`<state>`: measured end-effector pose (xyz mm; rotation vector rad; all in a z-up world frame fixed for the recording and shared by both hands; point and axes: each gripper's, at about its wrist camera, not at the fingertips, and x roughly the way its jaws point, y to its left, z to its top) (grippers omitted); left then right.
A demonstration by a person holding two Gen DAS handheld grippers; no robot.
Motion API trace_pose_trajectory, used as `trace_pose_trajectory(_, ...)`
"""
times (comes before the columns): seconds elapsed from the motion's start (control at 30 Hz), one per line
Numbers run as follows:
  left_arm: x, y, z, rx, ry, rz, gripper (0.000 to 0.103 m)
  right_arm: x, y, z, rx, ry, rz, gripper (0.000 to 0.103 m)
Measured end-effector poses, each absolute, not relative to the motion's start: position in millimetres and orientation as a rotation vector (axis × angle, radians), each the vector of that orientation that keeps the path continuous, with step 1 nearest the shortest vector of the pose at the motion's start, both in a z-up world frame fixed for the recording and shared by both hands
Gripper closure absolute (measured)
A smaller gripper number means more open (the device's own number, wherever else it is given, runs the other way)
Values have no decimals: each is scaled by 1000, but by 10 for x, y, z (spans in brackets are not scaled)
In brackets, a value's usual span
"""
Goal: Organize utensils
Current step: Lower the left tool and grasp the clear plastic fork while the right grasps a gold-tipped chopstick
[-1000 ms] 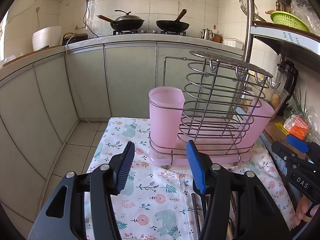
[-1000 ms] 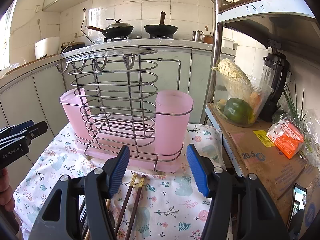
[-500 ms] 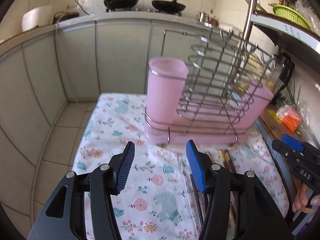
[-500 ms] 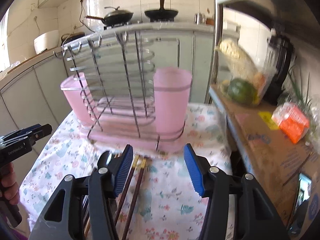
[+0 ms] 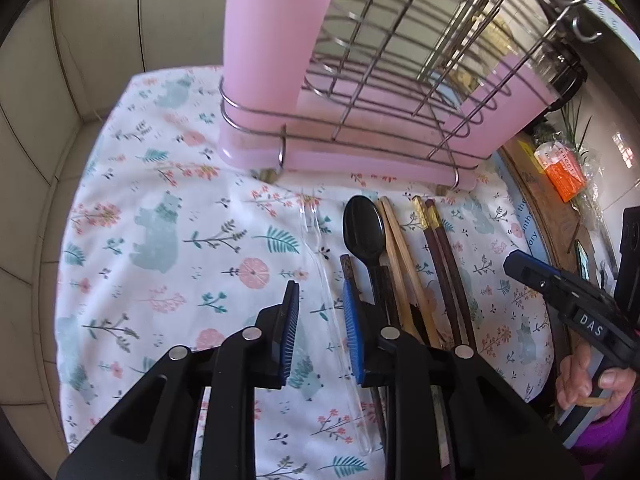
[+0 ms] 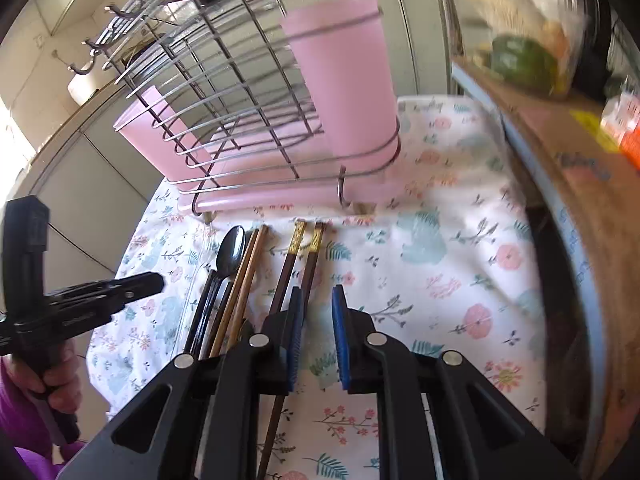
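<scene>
Two grippers down over the utensil row on the floral cloth [image 5: 160, 240], nothing in the rack [image 5: 400, 92] yet. Left to right: clear fork [image 5: 320, 276], black spoon [image 5: 364, 232], light chopsticks [image 5: 400, 248], dark chopsticks [image 5: 444, 256], all lying just before the rack. My left gripper [image 5: 320, 312] has just been closing; jaws partly spread, fork handle between them, pads not yet pressing. My right gripper [image 6: 316, 324] has also just been closing; jaws narrow, one dark chopstick at the left pad, contact unclear. Step: first pickup. Next: close fully, lift, drop into a pink cup [image 5: 276, 32].
</scene>
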<state>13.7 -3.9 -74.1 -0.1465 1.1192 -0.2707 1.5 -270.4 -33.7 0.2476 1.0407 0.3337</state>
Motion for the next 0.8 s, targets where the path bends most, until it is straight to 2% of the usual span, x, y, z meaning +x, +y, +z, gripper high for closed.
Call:
trace_pose_trajectory(0.63,477,-344,-1086,-84,1223,-215,81,483,-2427,-652,234,1186,340,89)
trace_pose_trajectory(0.67,487,-343,-1082,-80,1226,-213,82,497,-2420,-678,231,1194,330,89)
trace_pose_trajectory(0.7,498,-352,-1080,-74,1231,-203,94,505,-2411,-699,232,1199,326,89)
trace_pose_trajectory(0.77,511,-308,-1082,-79,1233,-195,99,524,-2418,-761,243,1220,328,89)
trace_pose_trajectory(0.8,513,-285,-1074,-88,1232,-199,99,520,-2425,-769,241,1223,330,92)
